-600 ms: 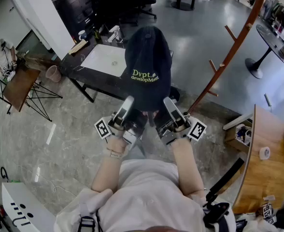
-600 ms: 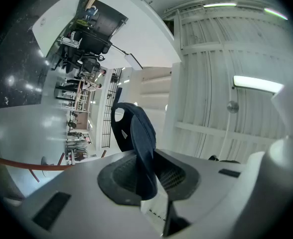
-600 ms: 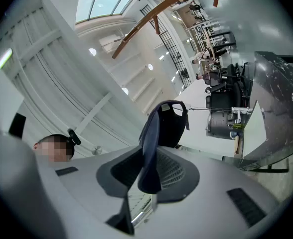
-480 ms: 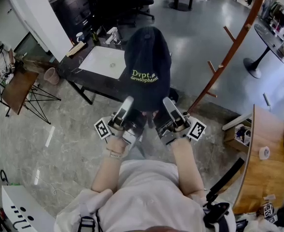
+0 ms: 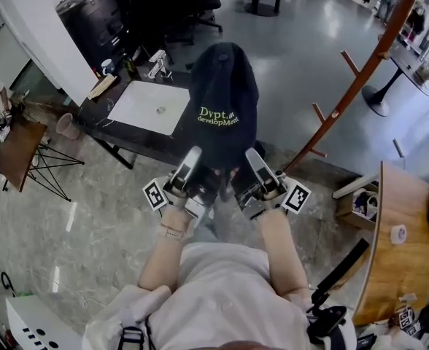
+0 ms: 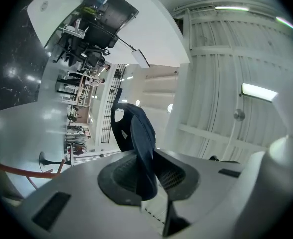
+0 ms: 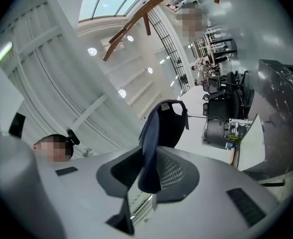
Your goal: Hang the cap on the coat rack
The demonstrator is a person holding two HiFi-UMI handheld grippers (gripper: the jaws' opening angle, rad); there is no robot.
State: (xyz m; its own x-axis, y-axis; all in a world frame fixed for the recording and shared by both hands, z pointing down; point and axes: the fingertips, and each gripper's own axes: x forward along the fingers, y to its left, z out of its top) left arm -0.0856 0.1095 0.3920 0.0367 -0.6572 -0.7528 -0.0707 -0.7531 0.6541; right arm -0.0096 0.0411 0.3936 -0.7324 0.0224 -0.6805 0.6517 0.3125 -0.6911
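Head view: overhead, steeply down.
Gripper views: close, along jaws, upward.
Shared: dark navy fabric cap point(image 5: 222, 100).

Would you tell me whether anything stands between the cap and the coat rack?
Nothing visible does: the cap, gripped by the left gripper and right gripper, has only floor between it and the coat rack.

Open floor point(image 5: 295, 57) separates cap point(image 5: 223, 100) from coat rack point(image 5: 352, 86); a dark desk point(image 5: 156, 143) stands left.
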